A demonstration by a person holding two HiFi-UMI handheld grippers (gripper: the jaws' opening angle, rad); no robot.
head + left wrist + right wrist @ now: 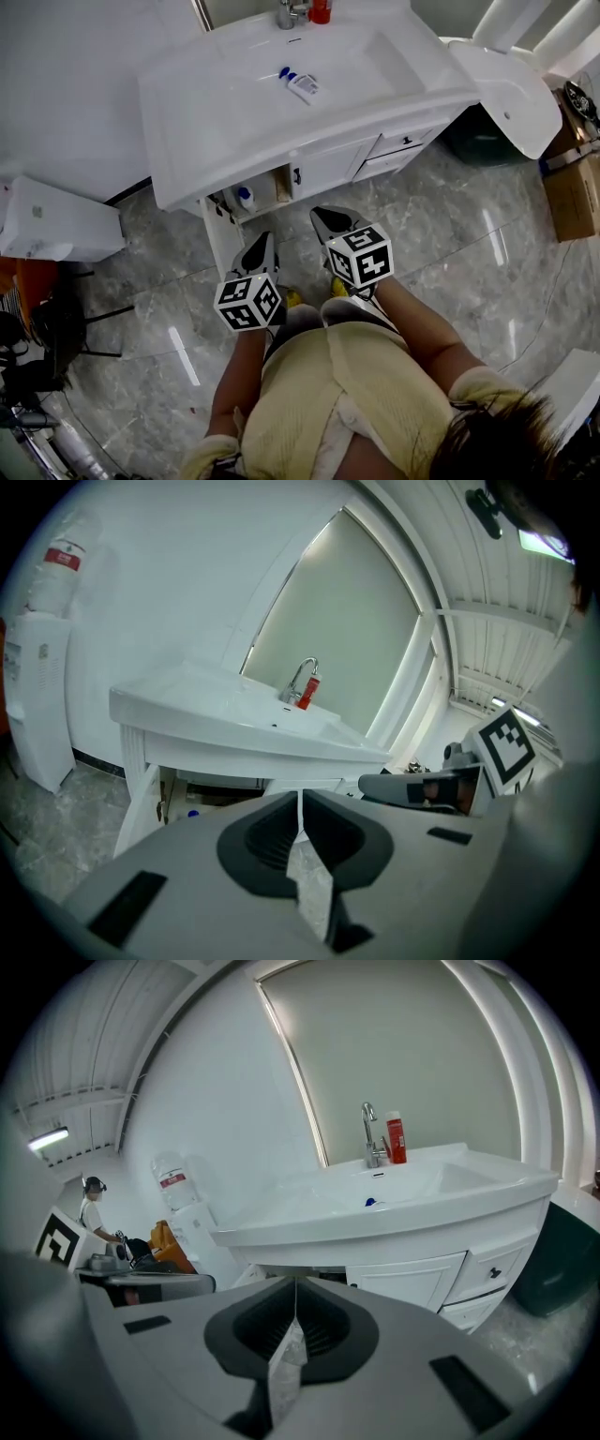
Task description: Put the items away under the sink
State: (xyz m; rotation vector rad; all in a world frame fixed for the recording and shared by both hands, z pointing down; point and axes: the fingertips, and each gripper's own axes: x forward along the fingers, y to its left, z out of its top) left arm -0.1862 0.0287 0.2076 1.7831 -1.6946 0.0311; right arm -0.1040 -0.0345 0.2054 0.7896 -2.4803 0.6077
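Left gripper (262, 249) and right gripper (330, 223) were both pressed together, nothing between the jaws, held side by side in front of the vanity and well apart from any item. Cabinet (265, 190) under the sink (187, 112) stood open, with a blue-capped bottle (246, 198) already inside. White tube (301, 84) with a blue cap lay flat on the sink top, in front of the faucet (289, 13). Red bottle (320, 11) stood upright just beside the faucet.

Tube looked light, soft-walled and glossy, so probably squashy and prone to slipping under a hard pinch. Best hold, at a guess: across the body toward the cap end, where it should be stiffer, with a gentle squeeze. Red bottle looked rigid, so a grip around mid-body seemed safe, though it might tip if nudged
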